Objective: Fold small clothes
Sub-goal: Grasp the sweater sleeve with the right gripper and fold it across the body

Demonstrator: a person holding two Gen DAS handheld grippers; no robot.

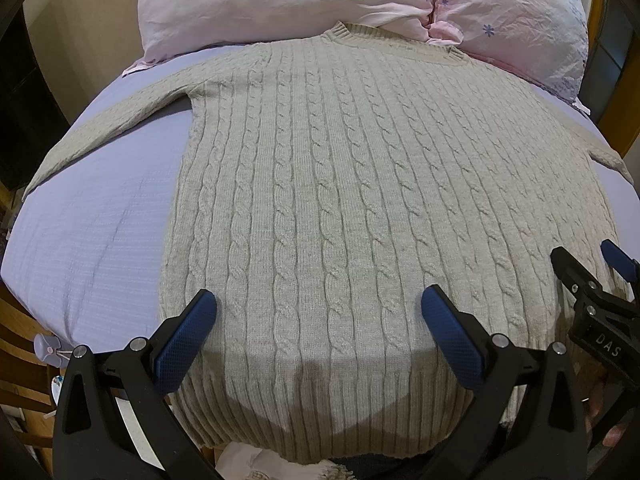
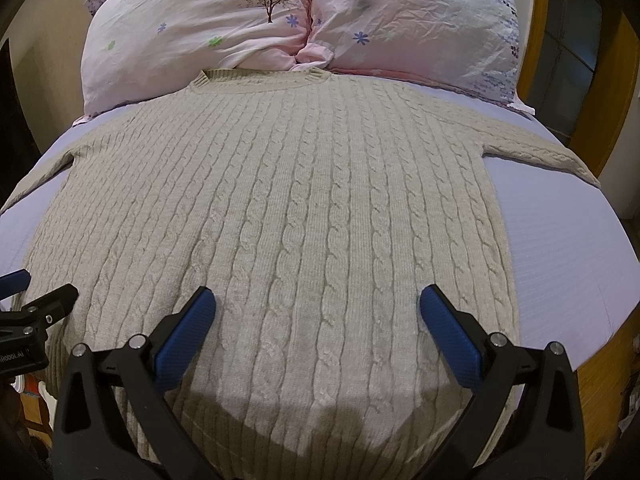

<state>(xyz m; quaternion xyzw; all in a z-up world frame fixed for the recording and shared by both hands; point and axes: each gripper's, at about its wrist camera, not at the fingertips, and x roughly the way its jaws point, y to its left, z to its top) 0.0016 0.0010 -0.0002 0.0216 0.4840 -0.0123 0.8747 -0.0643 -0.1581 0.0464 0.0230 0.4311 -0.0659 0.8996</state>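
A beige cable-knit sweater [image 1: 344, 184] lies flat and spread out on a lilac bed sheet [image 1: 100, 232], collar at the far end, both sleeves stretched outward. It also shows in the right wrist view [image 2: 288, 208]. My left gripper [image 1: 318, 308] is open and empty, hovering over the left part of the hem. My right gripper [image 2: 318, 308] is open and empty over the right part of the hem; it also shows at the right edge of the left wrist view [image 1: 588, 264]. The left gripper shows at the left edge of the right wrist view [image 2: 28, 292].
Two pink flowered pillows [image 2: 224, 28] lie beyond the collar at the head of the bed. A wooden frame [image 2: 616, 92] stands at the right. The bed's near edge runs just under the hem, with wooden floor and small items below [image 1: 48, 348].
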